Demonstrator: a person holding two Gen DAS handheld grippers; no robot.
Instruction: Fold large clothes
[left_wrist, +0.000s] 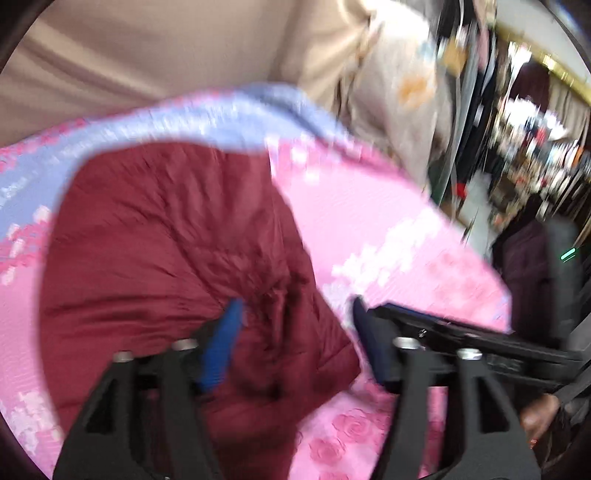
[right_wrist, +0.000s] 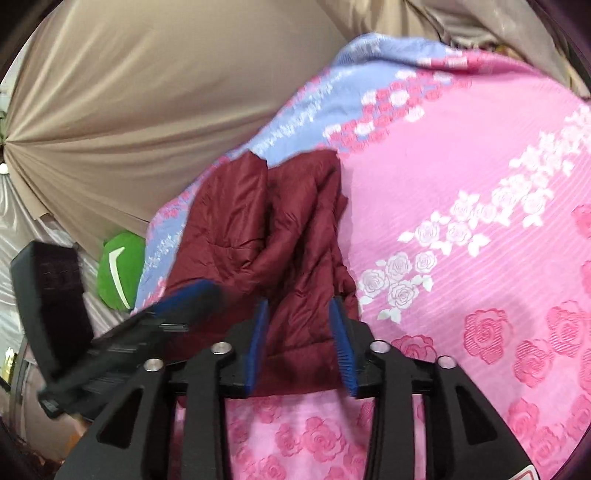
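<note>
The puffy red coat (right_wrist: 280, 229) on the bed (right_wrist: 480, 177) looks soft, light and slippery, so grab a thick edge; the right gripper (right_wrist: 301, 343) has its fingers wide apart around a fold, and the left gripper (left_wrist: 295, 343) is spread wide too, holding nothing.

Even, bright indoor light; left wrist view smeared by motion blur, right sharper, both edges bowed and vignetted.

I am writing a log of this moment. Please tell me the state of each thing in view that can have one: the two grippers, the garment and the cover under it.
left gripper: open, jaws apart over the jacket.
right gripper: open, fabric between its pads, not pinched.
maroon padded jacket: crumpled, bunched, not folded flat.
pink floral bedspread: spread out under the jacket.
</note>
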